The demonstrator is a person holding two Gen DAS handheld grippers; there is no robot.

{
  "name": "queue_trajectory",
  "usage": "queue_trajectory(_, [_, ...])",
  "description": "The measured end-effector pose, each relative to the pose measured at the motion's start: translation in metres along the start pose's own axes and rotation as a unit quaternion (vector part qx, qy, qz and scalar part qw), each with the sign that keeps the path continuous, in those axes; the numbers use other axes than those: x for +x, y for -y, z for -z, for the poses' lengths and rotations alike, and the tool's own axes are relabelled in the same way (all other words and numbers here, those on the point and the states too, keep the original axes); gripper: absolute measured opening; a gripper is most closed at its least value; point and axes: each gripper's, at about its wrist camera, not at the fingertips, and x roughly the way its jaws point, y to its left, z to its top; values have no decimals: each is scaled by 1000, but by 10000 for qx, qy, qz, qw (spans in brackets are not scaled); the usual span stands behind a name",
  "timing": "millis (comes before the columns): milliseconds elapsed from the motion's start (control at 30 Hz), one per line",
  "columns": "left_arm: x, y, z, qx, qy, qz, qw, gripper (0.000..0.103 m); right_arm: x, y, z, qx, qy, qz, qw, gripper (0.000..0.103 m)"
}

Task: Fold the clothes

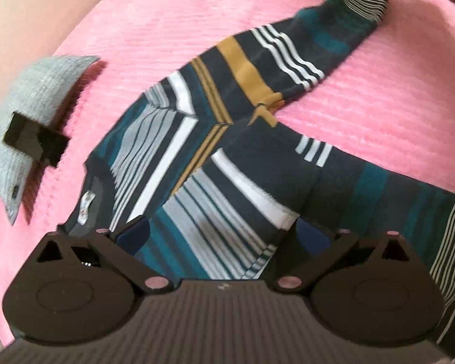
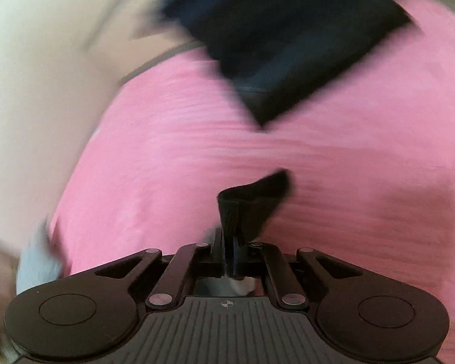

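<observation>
- The striped shirt (image 1: 227,139) lies on the pink blanket (image 1: 379,127). One long sleeve stretches up to the top right corner of the left view.
- The right gripper (image 2: 230,236) has its jaws squeezed shut on a dark bit of cloth.
- The left gripper (image 1: 218,236) has its jaws wide apart over the shirt.
- One folded grey piece (image 1: 36,103) lies at the left, and one folded dark piece (image 2: 288,45) sits further off.
- A pale wall is behind.

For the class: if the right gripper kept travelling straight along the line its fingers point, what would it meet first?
Probably the ribbed pink blanket just beyond the dark fabric strip that the right gripper pinches; the folded dark navy garment lies farther off. Blur leaves depth unclear.
</observation>
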Motion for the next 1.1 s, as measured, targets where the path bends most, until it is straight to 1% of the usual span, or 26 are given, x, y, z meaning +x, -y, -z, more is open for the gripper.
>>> queue_trajectory(33, [-5,-6,5,-112,20,-19,9999,101,-6,-29,8,-318,22,-197,9993,4])
queue_trajectory(100, [-15,-20,18,-378,69,-50,9992,101,-19,-88,26,-946,64,-596,9937,4])
queue_trajectory(167, [-26,-34,33,-629,126,-93,9979,101,-28,-155,64,-1543,104,-1120,9816,4])
queue_trajectory(200, [-32,-42,42,-736,164,-129,9971,101,-32,-191,85,-1855,133,-1399,9726,4])
queue_trajectory(267, [-44,-60,67,-948,237,-204,9950,101,-40,-259,134,-2417,185,-1973,9499,4])
queue_trajectory(367, [-61,-89,112,-1214,227,-338,9918,101,-40,-348,220,-3088,173,-2685,9123,4])
queue_trajectory(400, [-67,-100,129,-1311,204,-396,9904,101,-33,-372,256,-3301,133,-2817,9008,5])
queue_trajectory(433, [-72,-111,147,-1425,168,-451,9886,101,-21,-391,289,-3514,0,-2930,8892,11])
queue_trajectory(467, [-77,-121,166,-1553,120,-504,9865,101,-3,-410,329,-3871,-287,-2965,8726,47])
queue_trajectory(500, [-80,-131,183,-1658,65,-549,9846,101,13,-427,367,-4201,-564,-2991,8549,74])
queue_trajectory(533, [-82,-139,200,-1746,5,-587,9829,101,24,-431,394,-4399,-776,-3001,8429,91])
queue_trajectory(567, [-84,-147,216,-1834,-56,-625,9810,101,33,-435,418,-4570,-979,-2995,8318,91])
queue_trajectory(667, [-84,-169,256,-2083,-203,-665,9756,101,40,-423,445,-4578,-1401,-2703,8353,91])
queue_trajectory(733, [-76,-181,266,-2340,-209,-501,9707,100,39,-402,437,-4536,-1495,-2336,8469,91])
queue_trajectory(800, [-65,-195,271,-2622,-195,-294,9644,94,37,-379,427,-4505,-1553,-1932,8577,91])
queue_trajectory(833, [-59,-201,270,-2773,-160,-175,9605,94,36,-366,417,-4489,-1536,-1670,8643,91])
queue_trajectory(867, [-52,-208,266,-2977,-85,-24,9546,93,35,-353,407,-4467,-1515,-1411,8704,91])
queue_trajectory(900, [-43,-215,261,-3215,2,144,9468,89,34,-339,396,-4426,-1481,-1177,8765,91])
queue_trajectory(933, [-35,-222,254,-3450,90,291,9381,85,30,-326,385,-4363,-1454,-966,8827,91])
queue_trajectory(967, [-25,-228,245,-3681,177,423,9287,77,24,-312,373,-4283,-1421,-774,8891,91])
queue_trajectory(1000, [-16,-235,236,-3909,263,554,9184,72,19,-299,362,-4204,-1386,-587,8948,91])
queue_trajectory(1033, [-6,-242,227,-4133,350,685,9073,71,16,-286,351,-4155,-1348,-444,8985,91])
queue_trajectory(1067, [3,-247,218,-4275,420,759,8999,69,16,-275,343,-4131,-1308,-306,9007,91])
queue_trajectory(1100, [13,-251,208,-4353,476,789,8956,66,18,-265,336,-4127,-1286,-218,9015,91])
